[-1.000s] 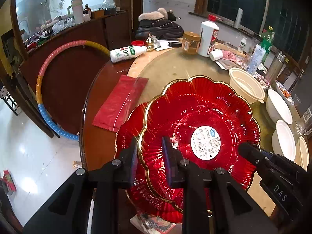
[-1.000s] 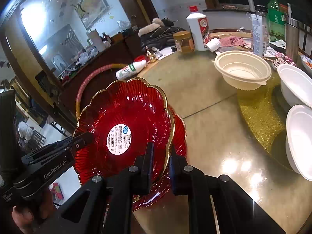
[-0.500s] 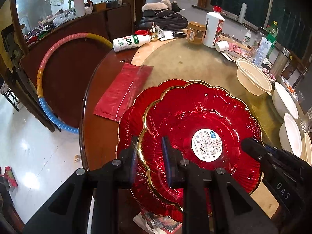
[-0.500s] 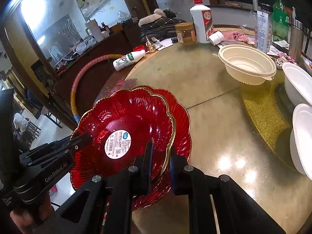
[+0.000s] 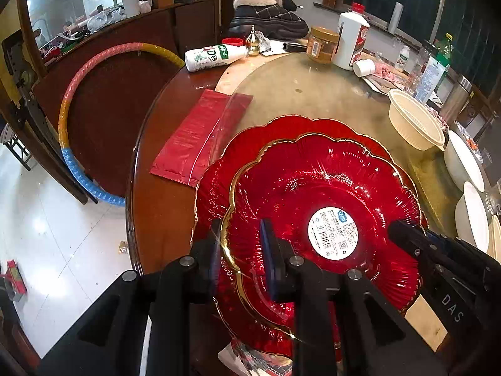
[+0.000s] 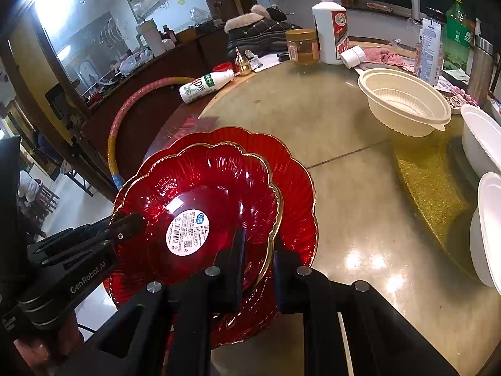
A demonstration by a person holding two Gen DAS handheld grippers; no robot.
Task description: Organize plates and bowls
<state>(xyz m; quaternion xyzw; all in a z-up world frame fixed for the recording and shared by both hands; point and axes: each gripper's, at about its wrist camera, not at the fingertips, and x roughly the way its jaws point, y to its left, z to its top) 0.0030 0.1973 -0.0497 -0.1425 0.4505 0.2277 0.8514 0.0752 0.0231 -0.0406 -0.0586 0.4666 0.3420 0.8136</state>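
Observation:
A red scalloped plate with a gold rim and a white label [image 5: 328, 188] [image 6: 200, 188] is held level just above a second, matching red plate [image 5: 219, 169] [image 6: 294, 172] that lies on the round table. My left gripper [image 5: 242, 247] is shut on the upper plate's near-left rim. My right gripper [image 6: 258, 247] is shut on its opposite rim; its fingers show in the left wrist view [image 5: 404, 232]. A cream plastic bowl [image 5: 413, 122] [image 6: 407, 103] and white bowls [image 5: 466, 163] [image 6: 482, 138] stand to the right.
A red plastic bag [image 5: 200, 138] lies left of the plates near the table's edge [image 5: 131, 188]. A fallen white bottle [image 5: 213, 58], a jar [image 5: 322, 45] and a tall white bottle [image 5: 350, 40] stand at the back. A hoop [image 5: 69, 116] leans beside the table.
Both grippers have lowered the upper plate toward the lower one; it has levelled out and sits more squarely over it.

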